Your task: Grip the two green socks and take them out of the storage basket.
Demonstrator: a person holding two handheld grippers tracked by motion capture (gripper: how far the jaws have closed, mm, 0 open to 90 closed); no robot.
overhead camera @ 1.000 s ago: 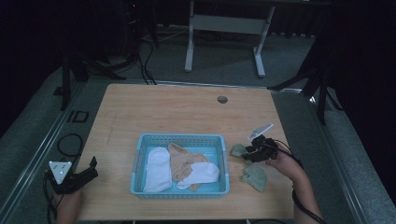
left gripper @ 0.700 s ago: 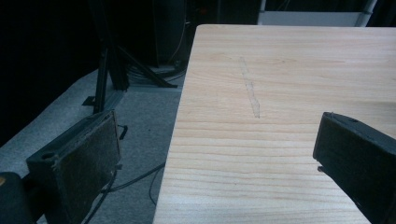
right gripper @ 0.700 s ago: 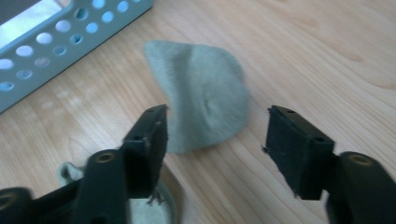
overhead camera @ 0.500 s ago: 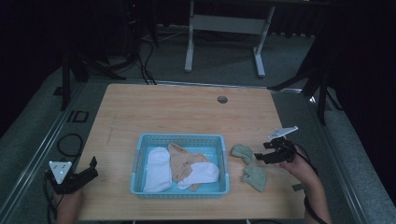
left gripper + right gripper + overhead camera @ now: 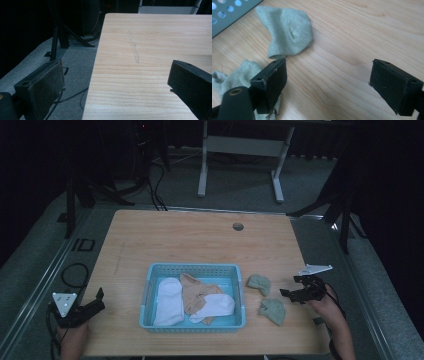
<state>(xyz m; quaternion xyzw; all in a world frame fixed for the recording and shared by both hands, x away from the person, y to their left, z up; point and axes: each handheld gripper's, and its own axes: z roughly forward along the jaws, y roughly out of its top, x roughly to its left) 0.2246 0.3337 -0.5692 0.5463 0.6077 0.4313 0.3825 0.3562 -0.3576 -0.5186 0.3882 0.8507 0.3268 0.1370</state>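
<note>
green socks: two lay on bench right of basket, far (image 5: 259,283), near (image 5: 272,310) | basket (image 5: 192,269): held two white socks (image 5: 167,300) and a tan one (image 5: 194,292) | right gripper (image 5: 295,294): jaws wide, empty, beside green pair | left gripper (image 5: 92,303): jaws wide, empty, at bench's left edge | progress: pairing seemingly part done, basket unsorted

The high view looks forward and down over the whole table (image 5: 200,240), while both gripper views skim close above its wooden top, the right one sharing the two green socks (image 5: 287,32).
</note>
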